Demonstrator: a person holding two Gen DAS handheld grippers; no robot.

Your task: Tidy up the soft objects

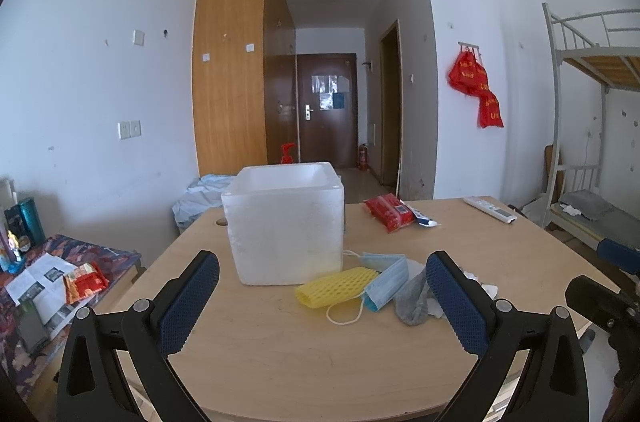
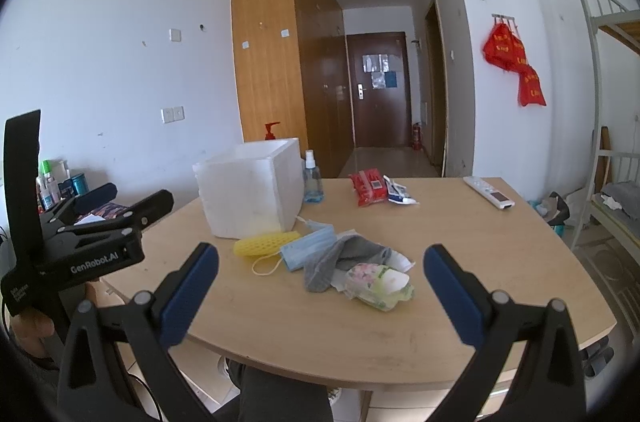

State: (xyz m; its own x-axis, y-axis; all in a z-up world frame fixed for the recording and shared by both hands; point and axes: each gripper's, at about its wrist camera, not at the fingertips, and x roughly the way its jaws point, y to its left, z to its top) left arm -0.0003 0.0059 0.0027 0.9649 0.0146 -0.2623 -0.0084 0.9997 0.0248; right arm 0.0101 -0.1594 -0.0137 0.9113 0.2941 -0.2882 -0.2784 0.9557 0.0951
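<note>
A white foam box stands open-topped on the wooden table. Just in front of it lies a small heap: a yellow foam net sleeve, a blue face mask, a grey sock and a flowery tissue pack. My left gripper is open, low over the table's near side, with the heap between and beyond its fingers. My right gripper is open too, with the sock and tissue pack ahead of its fingertips.
A red wipes pack, a small tube, a white remote and a spray bottle sit at the table's back. A cluttered side table stands left, a bunk bed right. A person's leg is under the table.
</note>
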